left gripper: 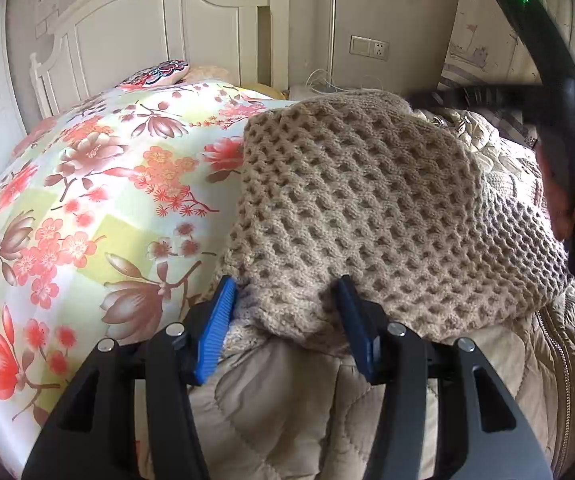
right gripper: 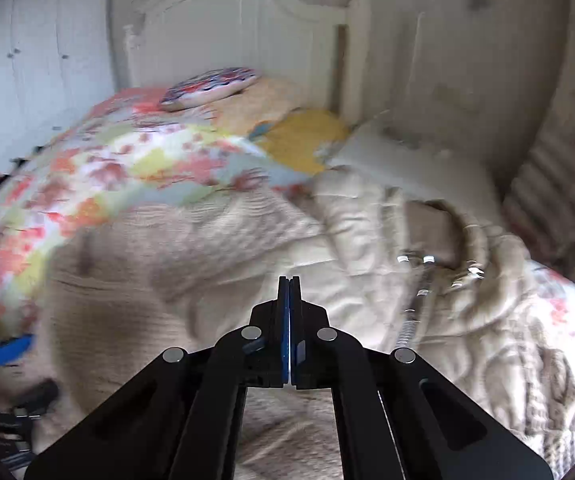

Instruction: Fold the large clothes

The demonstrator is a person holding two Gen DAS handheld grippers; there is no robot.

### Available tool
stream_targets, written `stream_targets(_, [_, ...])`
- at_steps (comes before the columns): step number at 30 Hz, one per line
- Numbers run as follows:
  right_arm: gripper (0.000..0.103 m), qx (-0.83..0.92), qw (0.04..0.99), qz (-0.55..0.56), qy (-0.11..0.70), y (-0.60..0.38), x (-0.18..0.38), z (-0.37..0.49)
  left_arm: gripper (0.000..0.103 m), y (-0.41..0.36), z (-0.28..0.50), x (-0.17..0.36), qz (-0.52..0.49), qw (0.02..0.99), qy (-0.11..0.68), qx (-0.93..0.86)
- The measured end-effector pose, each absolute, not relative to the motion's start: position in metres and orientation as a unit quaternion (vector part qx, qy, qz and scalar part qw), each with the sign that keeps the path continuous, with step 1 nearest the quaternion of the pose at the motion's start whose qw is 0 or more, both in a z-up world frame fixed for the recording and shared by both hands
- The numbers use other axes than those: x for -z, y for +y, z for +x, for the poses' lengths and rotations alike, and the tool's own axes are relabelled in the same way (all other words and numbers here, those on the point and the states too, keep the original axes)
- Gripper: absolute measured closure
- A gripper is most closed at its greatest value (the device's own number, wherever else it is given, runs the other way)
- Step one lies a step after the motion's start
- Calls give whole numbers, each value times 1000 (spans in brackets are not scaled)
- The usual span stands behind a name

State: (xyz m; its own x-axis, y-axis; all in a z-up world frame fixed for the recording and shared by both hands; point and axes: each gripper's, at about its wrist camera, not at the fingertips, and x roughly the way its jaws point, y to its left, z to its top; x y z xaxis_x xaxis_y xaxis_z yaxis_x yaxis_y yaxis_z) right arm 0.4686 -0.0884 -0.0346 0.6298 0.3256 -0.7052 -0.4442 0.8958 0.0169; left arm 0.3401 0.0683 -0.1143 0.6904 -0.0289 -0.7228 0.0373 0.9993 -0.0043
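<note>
A folded tan honeycomb-knit sweater (left gripper: 371,208) lies on a beige quilted jacket (left gripper: 287,400) on the bed. My left gripper (left gripper: 285,296) is open, its blue pads on either side of the sweater's near edge. The right gripper's black body (left gripper: 547,80) crosses the upper right of the left wrist view, held by a hand. In the blurred right wrist view my right gripper (right gripper: 289,284) is shut with nothing between its pads, above the sweater (right gripper: 135,264) and the jacket (right gripper: 427,264). The left gripper's blue pad (right gripper: 11,350) shows at the lower left there.
The bed has a floral cover (left gripper: 99,208), a patterned pillow (left gripper: 159,72) and a white headboard (left gripper: 159,28). A wall socket (left gripper: 369,46) and a nightstand with cables (left gripper: 319,88) are behind the bed. White wardrobe doors (right gripper: 27,60) stand at the left.
</note>
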Motion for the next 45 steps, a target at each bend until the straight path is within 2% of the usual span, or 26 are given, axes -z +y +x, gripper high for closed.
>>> stream_targets(1, [94, -235, 896, -81, 368, -84, 30, 467, 51, 68, 340, 114, 6, 919, 393, 18])
stream_targets(3, [60, -286, 880, -67, 373, -71, 17, 468, 51, 69, 340, 114, 5, 919, 393, 18])
stream_targets(4, [16, -313, 870, -55, 376, -63, 10, 470, 51, 69, 340, 114, 5, 919, 393, 18])
stream_targets(5, [12, -334, 867, -51, 368, -55, 4, 469, 51, 69, 340, 114, 5, 919, 393, 18])
stream_targets(6, [14, -358, 859, -64, 361, -43, -3, 469, 51, 68, 340, 114, 5, 919, 393, 18])
stream_targets(8, [44, -357, 847, -122, 375, -15, -4, 472, 51, 69, 340, 114, 5, 920, 393, 18])
stream_targets(9, [52, -346, 843, -146, 385, -3, 0, 477, 51, 69, 340, 114, 4, 920, 392, 19])
stream_targets(10, [66, -338, 836, -163, 400, 5, 7, 482, 51, 70, 340, 113, 3, 920, 392, 20])
stream_targets(11, [76, -332, 828, -179, 415, 12, 16, 485, 50, 70, 340, 113, 1, 920, 392, 21])
stream_targets(12, [79, -330, 819, -196, 427, 21, 26, 485, 50, 70, 340, 113, 0, 920, 392, 21])
stream_targets(17, [79, -401, 778, -212, 434, 32, 44, 453, 50, 70, 341, 114, 0, 920, 392, 21])
stream_targets(22, [79, -419, 765, -202, 446, 29, 41, 453, 49, 70, 341, 113, 0, 920, 392, 21])
stream_targets(33, [77, -438, 721, -203, 497, 60, 75, 463, 49, 69, 342, 114, 3, 920, 393, 18])
stream_targets(35, [88, -413, 733, -245, 482, 70, 74, 456, 49, 69, 342, 114, 1, 920, 392, 19])
stream_targets(37, [91, -387, 748, -307, 443, 82, 74, 436, 49, 70, 341, 113, -2, 920, 391, 22])
stream_targets(40, [97, -361, 770, -332, 407, 82, 71, 425, 49, 71, 341, 113, -5, 920, 390, 24])
stream_targets(42, [97, -303, 808, -360, 356, 71, 63, 427, 49, 71, 341, 113, -5, 920, 390, 24])
stream_targets(45, [100, -211, 863, -322, 327, 38, 45, 461, 48, 70, 340, 113, -4, 921, 389, 23])
